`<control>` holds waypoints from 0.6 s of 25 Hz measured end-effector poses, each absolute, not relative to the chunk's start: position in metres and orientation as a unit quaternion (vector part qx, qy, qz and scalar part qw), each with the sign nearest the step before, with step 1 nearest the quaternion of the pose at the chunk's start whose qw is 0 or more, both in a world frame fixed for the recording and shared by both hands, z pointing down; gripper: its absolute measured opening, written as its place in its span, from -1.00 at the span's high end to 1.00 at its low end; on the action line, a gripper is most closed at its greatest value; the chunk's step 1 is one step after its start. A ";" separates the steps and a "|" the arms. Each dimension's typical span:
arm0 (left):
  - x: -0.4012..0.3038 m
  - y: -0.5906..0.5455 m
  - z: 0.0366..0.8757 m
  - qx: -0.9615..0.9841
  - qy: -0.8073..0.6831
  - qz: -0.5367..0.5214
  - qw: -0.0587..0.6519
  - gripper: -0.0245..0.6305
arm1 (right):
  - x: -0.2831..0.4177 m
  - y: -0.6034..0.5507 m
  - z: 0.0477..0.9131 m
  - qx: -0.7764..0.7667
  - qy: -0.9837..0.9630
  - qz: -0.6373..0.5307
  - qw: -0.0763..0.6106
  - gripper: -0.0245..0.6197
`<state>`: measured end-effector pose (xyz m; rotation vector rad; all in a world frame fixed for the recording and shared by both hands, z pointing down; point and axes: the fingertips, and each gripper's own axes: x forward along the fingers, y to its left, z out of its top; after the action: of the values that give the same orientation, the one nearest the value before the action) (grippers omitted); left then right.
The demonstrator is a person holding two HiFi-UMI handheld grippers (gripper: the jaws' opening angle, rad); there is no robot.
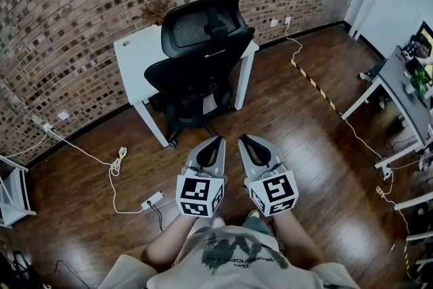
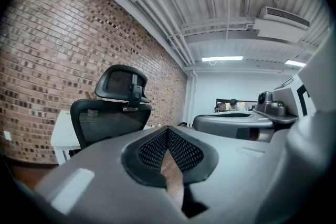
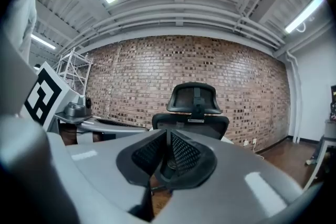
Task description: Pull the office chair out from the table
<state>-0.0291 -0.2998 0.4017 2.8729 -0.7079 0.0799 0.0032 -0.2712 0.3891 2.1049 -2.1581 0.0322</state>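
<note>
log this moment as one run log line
stage: before contact | chair: pushed in at table, untouched | left gripper: shut, empty, short of chair | right gripper: shut, empty, beside left

The black mesh-backed office chair (image 1: 199, 54) stands upright; its seat is tucked under the white table (image 1: 139, 54)

text: none readable | shirt print (image 1: 233, 250): too blurred to read

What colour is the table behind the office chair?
White; the table shows best in the head view.
</note>
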 end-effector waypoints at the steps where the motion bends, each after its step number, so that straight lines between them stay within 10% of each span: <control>1: -0.026 -0.305 0.402 0.966 -0.241 0.027 0.090 0.88 | 0.007 -0.276 0.388 0.694 -0.717 0.010 0.059 0.88; 15: 0.027 -0.416 0.394 0.940 -0.336 0.015 0.057 0.88 | 0.082 -0.384 0.385 0.630 -0.774 -0.021 0.054 0.88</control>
<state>0.0269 -0.4160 0.3943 2.8515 -1.0179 0.0466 0.0816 -0.3842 0.3847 1.9142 -2.3512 -0.0642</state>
